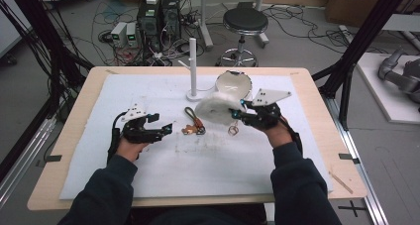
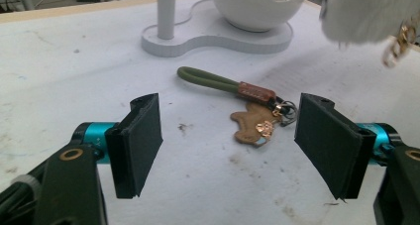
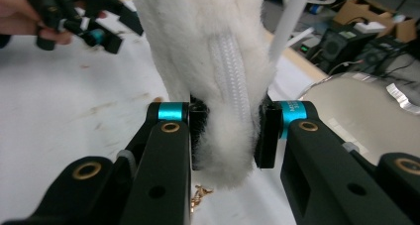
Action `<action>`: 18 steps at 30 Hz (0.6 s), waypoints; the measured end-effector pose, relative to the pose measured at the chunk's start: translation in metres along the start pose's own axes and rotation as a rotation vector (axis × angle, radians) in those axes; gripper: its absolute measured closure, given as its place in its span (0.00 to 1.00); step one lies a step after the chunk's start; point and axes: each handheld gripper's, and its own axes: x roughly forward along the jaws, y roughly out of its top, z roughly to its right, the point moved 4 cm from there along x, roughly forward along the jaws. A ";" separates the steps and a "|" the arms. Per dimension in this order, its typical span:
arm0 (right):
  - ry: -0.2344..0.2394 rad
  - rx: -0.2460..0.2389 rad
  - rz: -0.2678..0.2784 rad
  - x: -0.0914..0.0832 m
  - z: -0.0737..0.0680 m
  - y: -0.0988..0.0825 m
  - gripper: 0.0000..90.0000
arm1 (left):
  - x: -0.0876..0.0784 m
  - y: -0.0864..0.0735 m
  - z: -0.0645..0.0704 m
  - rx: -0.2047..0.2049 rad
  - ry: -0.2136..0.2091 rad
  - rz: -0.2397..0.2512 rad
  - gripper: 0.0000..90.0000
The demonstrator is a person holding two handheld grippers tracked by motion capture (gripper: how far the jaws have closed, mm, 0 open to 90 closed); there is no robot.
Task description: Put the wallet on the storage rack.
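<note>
My right gripper [image 1: 236, 113] is shut on a white fluffy pouch [image 1: 216, 108] and holds it off the mat; a gold clasp chain [image 1: 233, 130] hangs below it. In the right gripper view the pads squeeze the fluffy pouch [image 3: 218, 86] along its white zipper. My left gripper [image 1: 166, 129] stands open at the left, with nothing between its wide-apart jaws. Ahead of it lies a keychain [image 2: 247, 111] with an olive loop strap and a brown charm; the keychain [image 1: 192, 122] rests flat on the mat.
A white stand with an upright post [image 1: 192, 66] and a white bowl [image 1: 234, 84] sit at the back of the white mat [image 1: 148, 175]. The wooden table edge [image 1: 341, 150] frames the mat. Cables, computers and a stool lie on the floor beyond.
</note>
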 end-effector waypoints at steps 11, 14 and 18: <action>-0.113 -0.060 -0.054 0.010 0.056 0.042 0.83 | -0.001 -0.003 -0.004 -0.004 0.003 -0.019 0.29; -0.144 -0.049 -0.055 0.015 0.069 0.043 0.83 | -0.003 -0.004 -0.005 -0.007 0.005 -0.018 0.29; -0.190 -0.069 -0.101 0.019 0.083 0.042 0.83 | -0.003 -0.004 -0.005 -0.010 0.010 -0.018 0.29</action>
